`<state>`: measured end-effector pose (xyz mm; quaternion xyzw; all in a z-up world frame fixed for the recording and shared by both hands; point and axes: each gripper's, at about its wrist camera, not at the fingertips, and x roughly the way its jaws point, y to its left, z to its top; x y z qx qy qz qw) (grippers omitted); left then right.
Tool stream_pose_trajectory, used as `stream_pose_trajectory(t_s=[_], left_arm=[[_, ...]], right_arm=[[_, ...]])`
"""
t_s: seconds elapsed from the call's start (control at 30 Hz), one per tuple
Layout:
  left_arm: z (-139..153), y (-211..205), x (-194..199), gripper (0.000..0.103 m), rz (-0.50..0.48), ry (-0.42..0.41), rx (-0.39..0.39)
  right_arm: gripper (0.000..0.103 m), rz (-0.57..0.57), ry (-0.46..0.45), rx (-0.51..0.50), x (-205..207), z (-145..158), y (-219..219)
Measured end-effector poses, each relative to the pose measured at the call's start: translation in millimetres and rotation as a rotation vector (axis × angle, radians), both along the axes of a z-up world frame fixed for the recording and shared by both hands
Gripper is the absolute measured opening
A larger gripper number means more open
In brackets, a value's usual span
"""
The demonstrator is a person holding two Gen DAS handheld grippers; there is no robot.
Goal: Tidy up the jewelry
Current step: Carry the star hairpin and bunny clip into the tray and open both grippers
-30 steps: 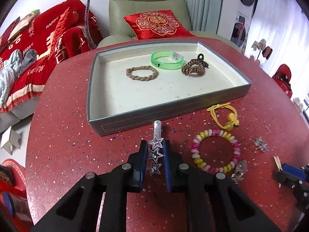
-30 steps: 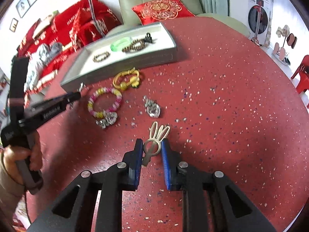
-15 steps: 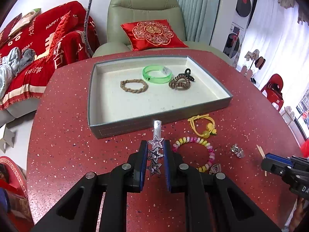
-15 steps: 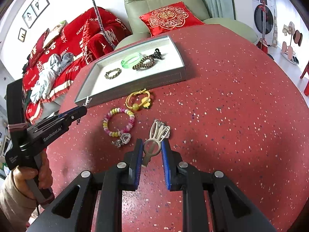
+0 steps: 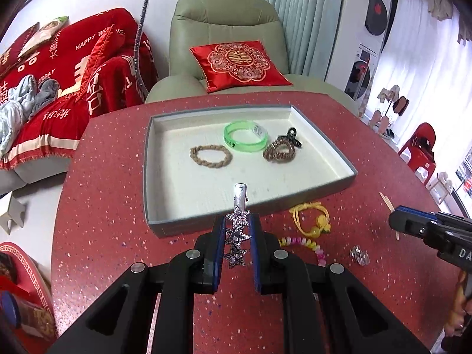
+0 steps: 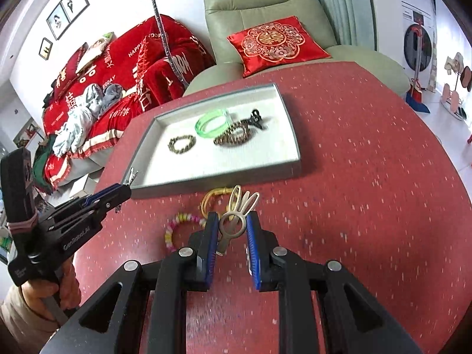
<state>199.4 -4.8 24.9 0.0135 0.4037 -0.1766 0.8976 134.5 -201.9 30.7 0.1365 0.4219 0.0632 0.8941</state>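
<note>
My left gripper (image 5: 237, 221) is shut on a silver star hair clip (image 5: 237, 233) and holds it above the near edge of the grey tray (image 5: 324, 144). The tray holds a braided bracelet (image 5: 211, 155), a green bangle (image 5: 245, 136) and a brown coil hair tie (image 5: 278, 151). My right gripper (image 6: 233, 221) is shut on a gold rabbit-ear hair clip (image 6: 236, 218) and holds it above the table in front of the tray (image 6: 290, 135). On the table lie a yellow hair tie (image 5: 311, 216), a coloured bead bracelet (image 5: 306, 246) and a small silver piece (image 5: 360, 255).
The round red speckled table (image 6: 368, 191) carries everything. A green armchair (image 5: 224, 29) with a red cushion stands behind it, and a red-covered sofa (image 5: 59, 73) is at the left. The other gripper shows at the right edge of the left wrist view (image 5: 430, 230).
Both grippers have risen and moved back from the table with their clips. The tray and the loose jewelry now look smaller and farther below.
</note>
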Motion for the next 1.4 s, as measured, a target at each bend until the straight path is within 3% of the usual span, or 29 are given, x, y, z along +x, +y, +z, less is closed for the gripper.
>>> stream_pose_trajectory(t_s=[0.2,0.4,0.67,1.07,1.4], left_arm=[[8,2,23,0.034,0.022,-0.035,0.03],[5,4,61,0.034,0.054,0.015,0.019],[-15,-6,96,0.034,0.049,0.064,0.062],[-55,-14,124,0.034,0.038,0.182,0.132],[-58,-20,143,0.034,0.1,0.148,0.157]], right_arm=[[0.021,0.027,-0.017,-0.025,30,13,1],[0.021,0.063,-0.021,-0.049,67,18,7],[0.021,0.033,0.068,-0.043,123,-14,1],[0.021,0.004,0.172,-0.086,165,-57,-1],[0.021,-0.023,0.147,-0.114,187,-62,0]])
